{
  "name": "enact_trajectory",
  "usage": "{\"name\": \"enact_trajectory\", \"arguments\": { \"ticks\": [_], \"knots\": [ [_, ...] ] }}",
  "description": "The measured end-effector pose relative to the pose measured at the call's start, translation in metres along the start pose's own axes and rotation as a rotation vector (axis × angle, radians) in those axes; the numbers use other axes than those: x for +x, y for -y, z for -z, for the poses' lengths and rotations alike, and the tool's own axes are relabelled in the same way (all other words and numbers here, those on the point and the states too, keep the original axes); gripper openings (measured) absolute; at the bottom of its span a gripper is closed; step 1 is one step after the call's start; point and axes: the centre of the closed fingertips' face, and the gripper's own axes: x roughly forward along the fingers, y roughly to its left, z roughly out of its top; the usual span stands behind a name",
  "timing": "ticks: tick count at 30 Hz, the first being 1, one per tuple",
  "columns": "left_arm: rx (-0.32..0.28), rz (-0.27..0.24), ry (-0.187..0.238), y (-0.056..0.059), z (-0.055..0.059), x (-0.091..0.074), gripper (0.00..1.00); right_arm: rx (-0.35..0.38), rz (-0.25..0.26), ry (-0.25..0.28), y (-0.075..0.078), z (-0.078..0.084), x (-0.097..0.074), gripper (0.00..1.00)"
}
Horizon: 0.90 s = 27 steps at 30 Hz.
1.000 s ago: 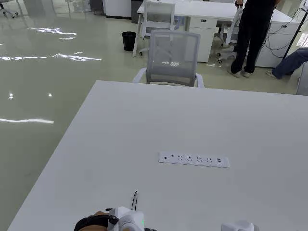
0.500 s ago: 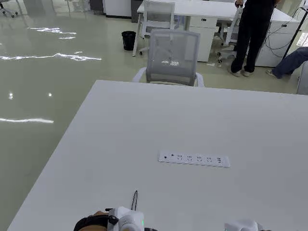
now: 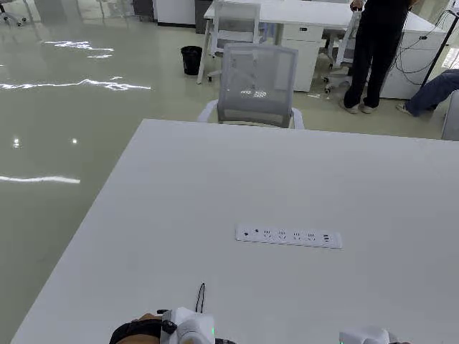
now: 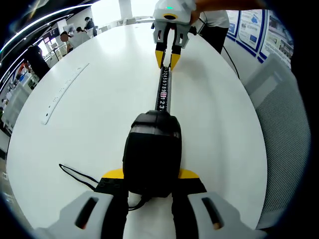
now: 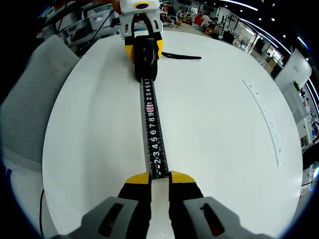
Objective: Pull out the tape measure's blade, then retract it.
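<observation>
Right, left tongs [image 4: 152,175] clamped on the black case [image 4: 152,147], down on the white counter [image 5: 214,109]. Blade [image 5: 152,124] lies out flat along the counter, running straight to the right tongs [image 5: 159,178], which pinch its tip.

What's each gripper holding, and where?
The left gripper clamps the black tape measure case by its sides; right gripper pinches the end of the white numbered blade.

Bright, even indoor light. White glare streaks the glossy floor [image 3: 93,84]; shadows on the table [image 3: 215,179] are faint. Both gripper views bend at their edges; the blade [image 5: 152,124] numbers read sharp.
</observation>
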Motion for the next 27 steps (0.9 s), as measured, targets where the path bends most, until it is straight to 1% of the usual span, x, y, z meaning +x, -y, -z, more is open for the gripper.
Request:
{"name": "enact_trajectory", "arguments": {
  "ticks": [5, 14, 27],
  "knots": [
    [-0.001, 0.001, 0.002, 0.0, 0.0, 0.0, 0.29, 0.003, -0.002, 0.0, 0.0, 0.003, -0.002, 0.1],
    [-0.002, 0.0, 0.0, -0.001, 0.0, 0.0, 0.29, 0.005, 0.003, -0.014, 0.003, 0.011, -0.004, 0.1],
    [-0.003, 0.0, -0.003, 0.0, 0.0, -0.001, 0.29, 0.01, 0.006, -0.027, 0.004, 0.019, -0.005, 0.1]
  ]
}}
